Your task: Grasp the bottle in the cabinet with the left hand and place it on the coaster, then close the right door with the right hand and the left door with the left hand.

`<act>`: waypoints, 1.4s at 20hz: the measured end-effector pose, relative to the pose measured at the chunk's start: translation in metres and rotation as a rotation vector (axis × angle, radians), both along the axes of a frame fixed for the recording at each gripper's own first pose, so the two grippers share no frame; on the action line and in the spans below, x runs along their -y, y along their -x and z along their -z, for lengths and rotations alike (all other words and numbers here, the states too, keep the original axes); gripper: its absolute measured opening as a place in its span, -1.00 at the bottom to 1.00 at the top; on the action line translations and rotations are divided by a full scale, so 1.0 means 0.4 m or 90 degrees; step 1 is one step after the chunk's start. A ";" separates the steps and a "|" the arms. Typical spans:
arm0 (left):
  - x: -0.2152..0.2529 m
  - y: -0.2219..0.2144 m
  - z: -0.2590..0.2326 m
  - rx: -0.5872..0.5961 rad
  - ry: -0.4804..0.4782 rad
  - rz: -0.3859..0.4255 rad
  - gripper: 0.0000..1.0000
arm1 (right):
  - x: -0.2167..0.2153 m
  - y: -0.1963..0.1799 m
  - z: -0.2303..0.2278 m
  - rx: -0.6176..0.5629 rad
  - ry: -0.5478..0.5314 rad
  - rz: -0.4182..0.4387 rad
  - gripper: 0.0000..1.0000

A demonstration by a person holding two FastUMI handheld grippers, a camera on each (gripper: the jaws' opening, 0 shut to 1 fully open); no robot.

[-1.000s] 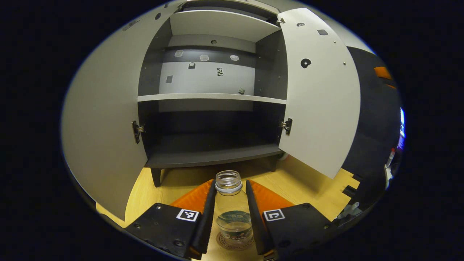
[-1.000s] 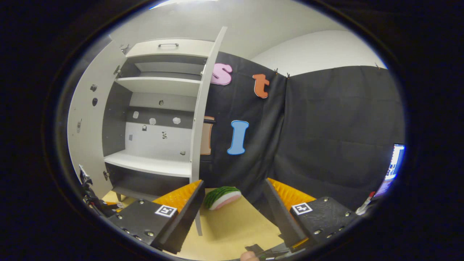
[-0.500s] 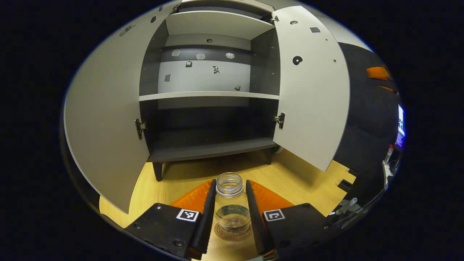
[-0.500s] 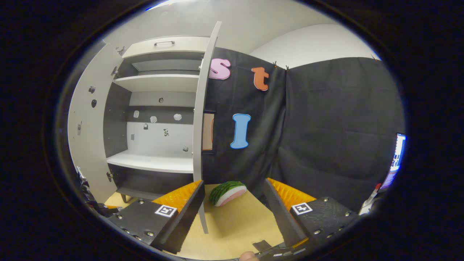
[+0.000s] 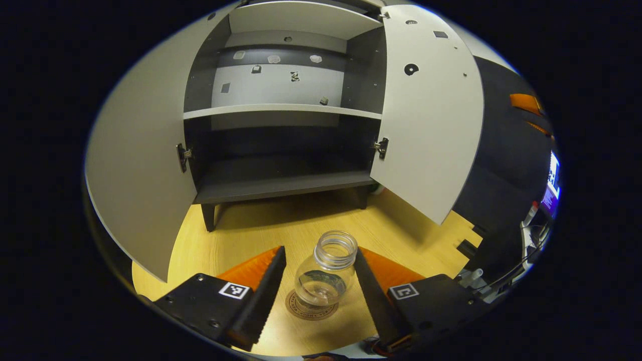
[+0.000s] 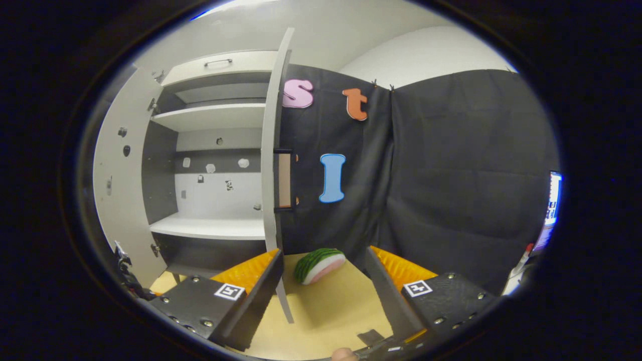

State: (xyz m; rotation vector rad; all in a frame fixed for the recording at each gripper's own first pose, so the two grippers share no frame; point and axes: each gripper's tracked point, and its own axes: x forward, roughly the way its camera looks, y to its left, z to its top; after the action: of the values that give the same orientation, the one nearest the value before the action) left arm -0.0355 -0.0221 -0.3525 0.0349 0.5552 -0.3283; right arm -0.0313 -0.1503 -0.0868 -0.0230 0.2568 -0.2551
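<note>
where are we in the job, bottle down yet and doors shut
Done: the bottle stands on the coaster on the table. In hand: the left gripper is open around it, jaws apart from the glass. Left: both doors, the right door and left door, are open; the right gripper is open.

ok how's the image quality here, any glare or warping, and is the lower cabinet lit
Left gripper view: fisheye bows both doors outward; the lower shelf sits in deep shadow, the upper back panel is bright; the bottle is sharp with small highlights on its rim. Right gripper view: the door edge curves; the watermelon slice is sharp, the tongs slightly soft.
</note>
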 end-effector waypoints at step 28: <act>-0.113 -0.003 -0.822 0.244 0.144 -0.181 0.94 | 0.002 -0.228 -0.178 0.117 0.003 -0.080 0.92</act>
State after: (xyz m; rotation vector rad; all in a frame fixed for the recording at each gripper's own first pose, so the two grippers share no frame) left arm -0.0345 0.0232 -0.0237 -0.1941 0.1362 -0.1002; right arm 0.0600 -0.1511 -0.0157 -0.0204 0.0720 -0.1321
